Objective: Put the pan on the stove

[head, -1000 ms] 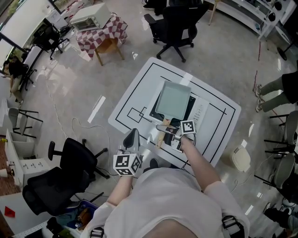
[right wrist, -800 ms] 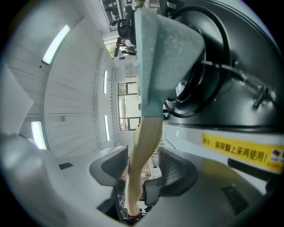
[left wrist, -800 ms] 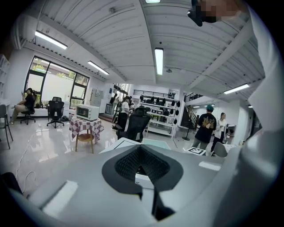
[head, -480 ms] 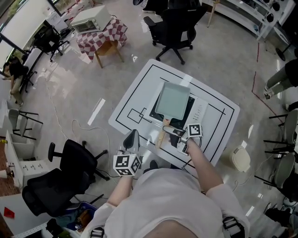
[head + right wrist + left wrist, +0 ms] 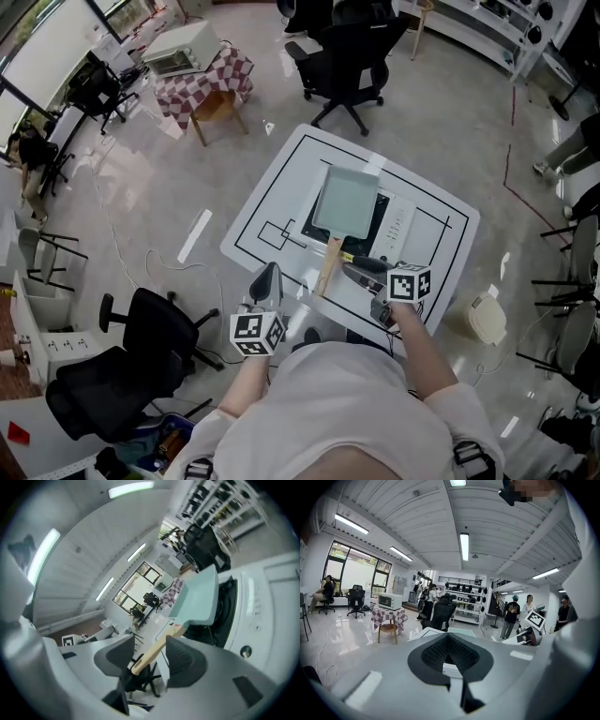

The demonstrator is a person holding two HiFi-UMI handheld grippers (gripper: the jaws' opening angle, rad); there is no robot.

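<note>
The square pale-green pan (image 5: pixel 345 202) rests on the black top of the stove (image 5: pixel 373 234), its wooden handle (image 5: pixel 328 267) pointing toward me. My right gripper (image 5: pixel 361 268) hovers just right of the handle's end, clear of it. In the right gripper view the pan (image 5: pixel 199 597) and handle (image 5: pixel 154 653) lie ahead on the stove (image 5: pixel 229 602). The right gripper (image 5: pixel 147 656) is open; its jaws have just been opening, and their pads do not touch the handle's tip seen between them. My left gripper (image 5: pixel 265 281) hangs at the table's near edge, and in its own view the left gripper (image 5: pixel 449 651) is shut and empty.
The stove stands on a white table (image 5: pixel 281 187) marked with black lines. A black office chair (image 5: pixel 141 347) is at my left and another (image 5: pixel 342 47) beyond the table. A checked side table (image 5: pixel 202 70) carries a small oven. A pale round object (image 5: pixel 486 321) lies on the floor at right.
The right gripper has let go of the wooden handle, opened, rolled, and drawn back to the right and up. The pan stays on the stove. The left gripper has kept still.
</note>
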